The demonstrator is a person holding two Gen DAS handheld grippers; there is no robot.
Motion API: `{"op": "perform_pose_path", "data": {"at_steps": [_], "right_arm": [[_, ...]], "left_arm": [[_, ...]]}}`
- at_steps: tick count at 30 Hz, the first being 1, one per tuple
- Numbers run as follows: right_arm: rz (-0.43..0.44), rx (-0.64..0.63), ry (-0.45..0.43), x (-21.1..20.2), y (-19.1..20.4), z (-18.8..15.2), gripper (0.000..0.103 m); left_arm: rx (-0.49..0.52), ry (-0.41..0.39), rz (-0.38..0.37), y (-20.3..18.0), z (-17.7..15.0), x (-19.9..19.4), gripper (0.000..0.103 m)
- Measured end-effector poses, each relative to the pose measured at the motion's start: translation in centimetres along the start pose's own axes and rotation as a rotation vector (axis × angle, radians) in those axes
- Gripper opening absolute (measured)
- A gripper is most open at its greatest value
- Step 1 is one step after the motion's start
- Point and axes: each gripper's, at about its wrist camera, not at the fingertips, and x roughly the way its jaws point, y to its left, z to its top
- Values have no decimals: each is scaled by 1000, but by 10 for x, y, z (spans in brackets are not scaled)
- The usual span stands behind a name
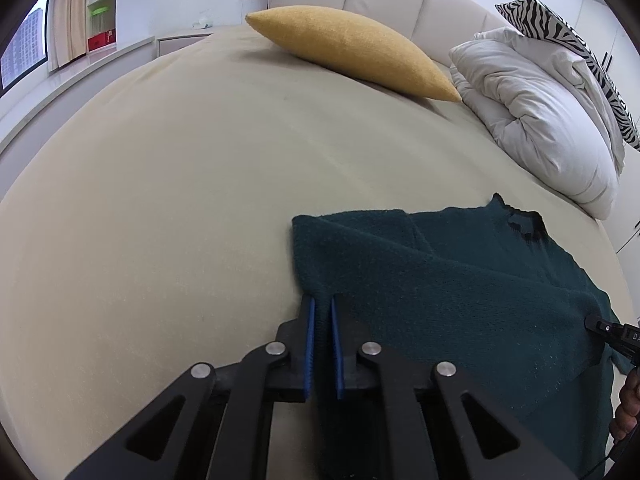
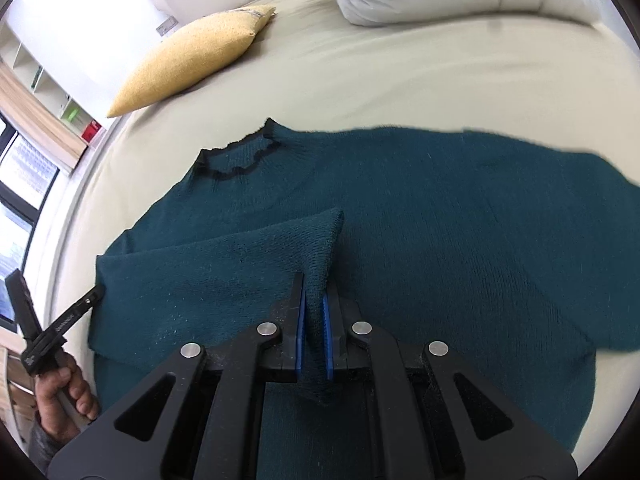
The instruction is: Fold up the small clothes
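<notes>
Between the nearly closed fingers of the left tongs point(image 1: 322, 308), a sweater point(image 2: 400, 216) edge is pinched; right tongs point(image 2: 314, 300) likewise clench a raised fold, the garment spreading ahead across the bed point(image 1: 180, 160).

Bright, soft daylight; strong fisheye bending, dark vignetted corners.

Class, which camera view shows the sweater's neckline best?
The right wrist view: the black-trimmed neckline of the teal sweater lies fully visible, its whole outline unobstructed. The left wrist view shows the neckline only at the garment's far edge, small and foreshortened.
</notes>
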Motion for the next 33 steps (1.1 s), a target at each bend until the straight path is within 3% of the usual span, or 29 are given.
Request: {"op": "perform_pose_path", "data": {"at_steps": [8,19,23,25,29,31,33], "right_arm": [[13,64,6,8,-14,-16,6],[-62,-62,-27,5,9,8,6],[-46,-36,-26,7,2,15,6],[-52,-18,34,29,-7,11,6],[-19,8,6,23,-10,5,6],[-23,5,5,18,-8,4,6],[-26,33,4,15,-11,4,10]], "left_arm": [[51,-5,-2,-1,-1,-2,9],[25,-23,-9,2,-2,-5,8],[32,-27,9,-2,-5,-2,8],[26,-25,8,-2,-6,0,8],[30,-24,3,0,-5,-1,9],[27,-26,2,0,-5,-2,9],[19,-25,14,2,-4,-3,16]]}}
